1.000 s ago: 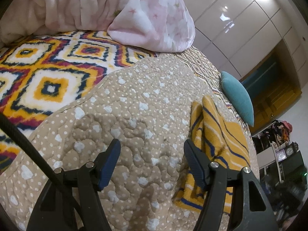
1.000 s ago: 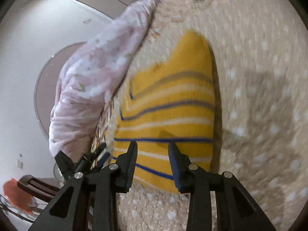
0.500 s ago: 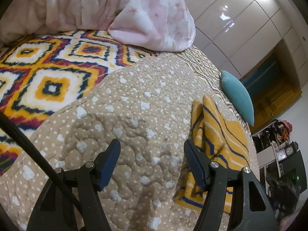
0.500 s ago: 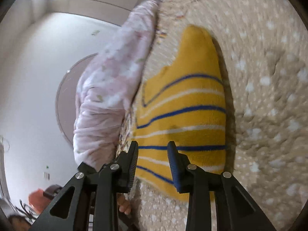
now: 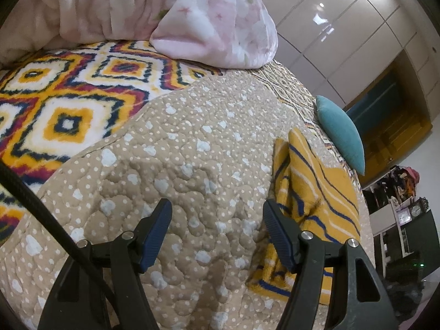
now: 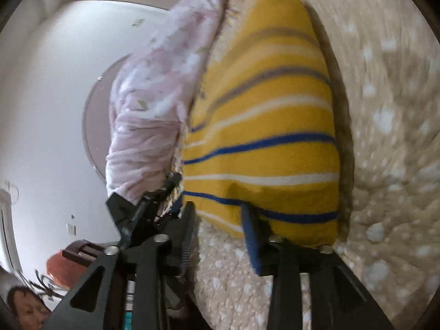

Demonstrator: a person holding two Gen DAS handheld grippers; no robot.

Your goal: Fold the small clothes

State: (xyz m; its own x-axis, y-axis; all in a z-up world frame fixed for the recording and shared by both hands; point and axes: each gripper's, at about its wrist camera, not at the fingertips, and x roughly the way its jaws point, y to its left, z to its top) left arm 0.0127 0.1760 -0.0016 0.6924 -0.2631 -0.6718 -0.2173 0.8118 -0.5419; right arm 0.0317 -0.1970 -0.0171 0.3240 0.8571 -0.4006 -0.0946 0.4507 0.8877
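Observation:
A yellow garment with blue and white stripes lies folded on the beige dotted quilt. In the left wrist view my left gripper stands open above bare quilt, with the garment just to its right and partly behind the right finger. In the right wrist view the garment fills the middle, blurred. My right gripper is at its near edge with its jaws opening. The cloth's hem lies right at the fingertips, and the pads do not press on it.
A pink floral duvet is heaped at the back of the bed. A bright diamond-patterned blanket lies to the left. A teal cushion sits at the far right edge, in front of glossy wardrobe doors.
The right gripper has dropped closer to the garment's near edge and its jaws have spread wider. The left gripper and the garment have not moved.

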